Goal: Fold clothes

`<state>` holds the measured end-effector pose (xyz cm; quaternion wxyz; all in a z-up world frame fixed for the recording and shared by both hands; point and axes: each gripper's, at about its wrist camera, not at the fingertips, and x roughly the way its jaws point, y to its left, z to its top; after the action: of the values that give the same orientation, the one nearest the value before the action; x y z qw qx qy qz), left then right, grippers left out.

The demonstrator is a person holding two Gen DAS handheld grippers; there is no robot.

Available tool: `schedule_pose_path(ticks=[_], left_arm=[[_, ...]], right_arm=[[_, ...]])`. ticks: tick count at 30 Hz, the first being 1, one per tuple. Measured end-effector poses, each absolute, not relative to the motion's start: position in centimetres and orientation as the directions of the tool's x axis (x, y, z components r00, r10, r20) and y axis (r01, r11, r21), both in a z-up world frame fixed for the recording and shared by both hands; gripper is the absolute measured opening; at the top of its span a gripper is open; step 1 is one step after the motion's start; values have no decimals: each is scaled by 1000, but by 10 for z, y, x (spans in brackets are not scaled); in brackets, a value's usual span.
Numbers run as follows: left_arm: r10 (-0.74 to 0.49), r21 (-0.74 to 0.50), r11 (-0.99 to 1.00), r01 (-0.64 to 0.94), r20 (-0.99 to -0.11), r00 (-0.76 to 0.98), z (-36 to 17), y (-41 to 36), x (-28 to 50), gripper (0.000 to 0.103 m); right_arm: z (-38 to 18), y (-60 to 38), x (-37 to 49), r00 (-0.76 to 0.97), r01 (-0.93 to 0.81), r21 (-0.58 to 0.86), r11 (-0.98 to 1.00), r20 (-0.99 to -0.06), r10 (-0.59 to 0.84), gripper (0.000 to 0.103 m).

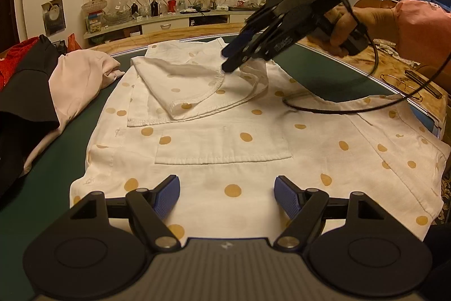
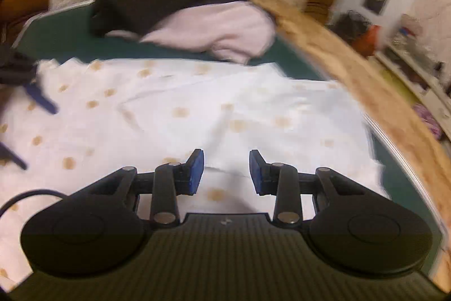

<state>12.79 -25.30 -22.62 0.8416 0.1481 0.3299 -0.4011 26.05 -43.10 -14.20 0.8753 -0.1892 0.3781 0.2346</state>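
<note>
At the far left of the left wrist view, a pile of dark and red clothes (image 1: 19, 75) lies on the green desk (image 1: 70, 137), with a pale pink garment (image 1: 81, 75) bunched against it. Just right of that pile, the white shirt with tan dots (image 1: 225, 148) is spread flat across the middle of the desk, a patch pocket facing up and one sleeve (image 1: 180, 83) folded in over its upper part.

The left tool (image 1: 227, 195) hovers low over the near hem of the shirt, its blue pads (image 1: 166, 196) standing wide apart with nothing between them, only cloth below.

Further right, the right tool (image 1: 228, 59) hangs tilted down over the folded sleeve, held by a hand (image 1: 346, 27) in a salmon sleeve. In its own blurred view, the right tool (image 2: 227, 171) has its jaws partly apart and grips nothing; white cloth lies beneath the gap, not pinched. A black cable (image 1: 338, 106) trails from it across the shirt's right side. At the far right, a pair of glasses (image 1: 400, 83) rests on the desk's marbled rim.
</note>
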Motion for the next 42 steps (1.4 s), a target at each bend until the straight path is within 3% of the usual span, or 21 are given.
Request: schedule_pose_path(ticks=[7, 9, 10, 11, 16, 21, 30, 33, 34, 35, 37, 40, 42], left_arm=[[-578, -16, 634, 774, -674, 460, -227, -253, 128, 79], [-579, -17, 633, 774, -674, 459, -227, -253, 129, 79], [-579, -17, 633, 774, -674, 459, -227, -253, 129, 79], [-579, -17, 633, 774, -674, 459, -227, -253, 128, 79], [-579, -17, 633, 774, -674, 458, -226, -253, 128, 79], [-578, -16, 633, 774, -674, 460, -226, -253, 128, 79], [-579, -16, 633, 774, -674, 459, -227, -253, 128, 79], [-579, -17, 633, 774, -674, 459, -227, -253, 128, 79], [-579, -17, 633, 774, -674, 459, -227, -253, 128, 79], [-579, -17, 633, 774, -674, 459, -227, -253, 128, 79], [-579, -17, 633, 774, -673, 459, -227, -253, 128, 79], [-580, -17, 633, 774, -673, 460, -227, -253, 129, 79], [-580, -17, 633, 774, -673, 459, -227, -253, 130, 79]], right_arm=[[-155, -418, 283, 575, -441, -104, 891, -795, 192, 41], [-157, -419, 284, 565, -428, -102, 898, -806, 178, 25], [-157, -418, 285, 561, -423, -108, 899, -811, 166, 9], [-156, -418, 288, 567, -412, -135, 901, -812, 138, 4], [-140, -428, 321, 627, -383, -303, 873, -779, 4, 3], [-106, -474, 413, 668, -295, -409, 864, -735, -120, 3], [-126, -499, 533, 689, -169, -539, 825, -664, -292, 3], [-140, -498, 544, 718, -125, -580, 805, -613, -330, 6], [-144, -497, 546, 733, -114, -595, 795, -591, -337, 14], [-149, -494, 548, 743, -98, -618, 780, -567, -356, 31], [-153, -493, 549, 733, -89, -600, 795, -580, -356, 45], [-145, -500, 542, 721, -72, -509, 858, -621, -309, 45], [-129, -519, 519, 717, -45, -371, 928, -658, -228, 45]])
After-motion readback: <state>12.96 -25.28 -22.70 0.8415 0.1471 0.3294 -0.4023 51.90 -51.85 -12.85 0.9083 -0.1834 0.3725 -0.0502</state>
